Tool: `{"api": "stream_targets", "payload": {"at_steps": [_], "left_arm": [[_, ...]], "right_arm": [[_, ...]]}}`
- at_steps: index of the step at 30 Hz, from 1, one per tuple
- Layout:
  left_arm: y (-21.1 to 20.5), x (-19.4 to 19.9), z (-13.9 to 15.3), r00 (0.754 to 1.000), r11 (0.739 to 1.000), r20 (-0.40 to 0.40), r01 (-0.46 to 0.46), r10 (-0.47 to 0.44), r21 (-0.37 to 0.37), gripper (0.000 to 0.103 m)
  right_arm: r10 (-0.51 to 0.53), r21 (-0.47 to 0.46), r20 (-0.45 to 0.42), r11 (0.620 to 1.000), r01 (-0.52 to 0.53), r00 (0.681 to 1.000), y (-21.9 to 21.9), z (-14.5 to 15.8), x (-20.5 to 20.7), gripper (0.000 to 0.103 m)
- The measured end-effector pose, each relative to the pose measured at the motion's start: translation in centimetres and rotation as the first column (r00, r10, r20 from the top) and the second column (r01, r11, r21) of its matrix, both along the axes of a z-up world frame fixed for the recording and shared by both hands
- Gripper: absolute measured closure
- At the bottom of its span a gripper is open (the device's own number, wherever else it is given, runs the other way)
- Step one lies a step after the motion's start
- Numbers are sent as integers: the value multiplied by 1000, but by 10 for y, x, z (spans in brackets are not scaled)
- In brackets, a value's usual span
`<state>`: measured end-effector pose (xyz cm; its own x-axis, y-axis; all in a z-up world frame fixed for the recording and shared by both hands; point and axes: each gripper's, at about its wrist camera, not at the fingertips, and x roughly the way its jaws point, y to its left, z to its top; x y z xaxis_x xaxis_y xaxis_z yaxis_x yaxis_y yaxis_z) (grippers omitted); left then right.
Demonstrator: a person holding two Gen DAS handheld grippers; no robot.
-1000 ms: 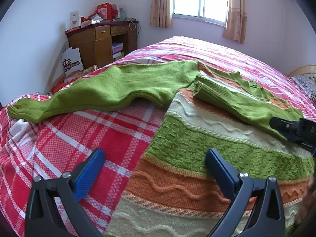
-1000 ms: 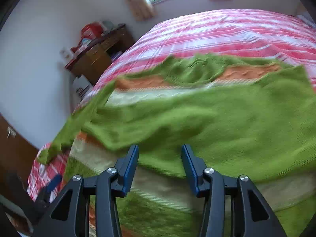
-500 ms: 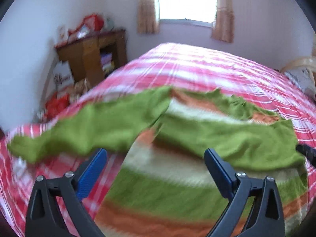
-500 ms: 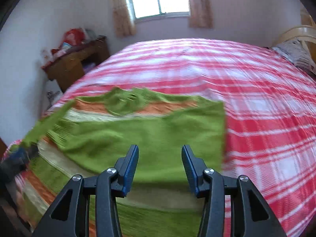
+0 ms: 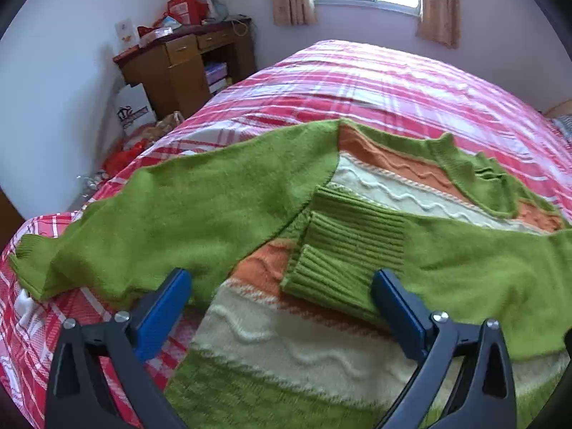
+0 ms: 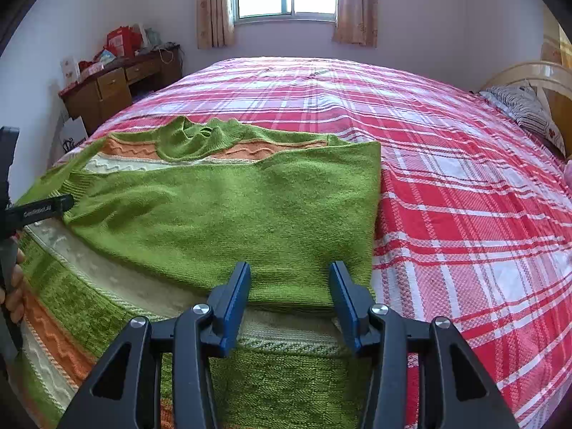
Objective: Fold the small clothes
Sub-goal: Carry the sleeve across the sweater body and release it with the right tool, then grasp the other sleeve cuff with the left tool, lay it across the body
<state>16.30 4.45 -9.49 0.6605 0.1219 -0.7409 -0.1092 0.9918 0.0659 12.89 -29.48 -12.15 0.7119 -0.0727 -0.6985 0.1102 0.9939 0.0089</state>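
At nine o'clock, a wooden desk (image 6: 118,85) against the wall. Toward centre, a striped green knit sweater (image 6: 221,214) flat on the red plaid bedspread (image 6: 464,196), one sleeve (image 5: 482,268) folded across its body. Left gripper (image 5: 282,304) spread wide, empty, above the ribbed cuff (image 5: 343,250). Right gripper (image 6: 289,296) half parted, gripping nothing, over the folded sleeve at six o'clock. At three o'clock, a pillow (image 6: 525,107).

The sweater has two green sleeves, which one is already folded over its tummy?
The sleeve with the ribbed cuff lying across the striped sweater is folded in. The other sleeve stretches out sideways onto the red plaid bedspread.
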Motion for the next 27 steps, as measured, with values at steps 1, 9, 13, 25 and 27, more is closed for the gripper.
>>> {"api": "stream_targets", "payload": {"at_steps": [1,9,13,25,27], "left_arm": [[4,-6,3,1000,1000,10,1,-1,-8,0],[94,-58,38,972,953,91,-190,216,-235,0],[179,-82,48,867,845,127,-421,481,-329,0],[316,-67,0,695,596,-101,-674,712,-436,41],[309,-62,2,705,628,-65,-666,706,-402,48]], "right_arm": [[3,12,3,1000,-3,1000,0,0,0,54],[16,67,21,998,-17,1000,-6,1,-3,51],[16,64,21,998,-17,1000,-5,1,-3,51],[15,41,13,999,-15,1000,-3,1,-3,51],[15,36,12,999,-15,1000,-3,1,-3,51]]}}
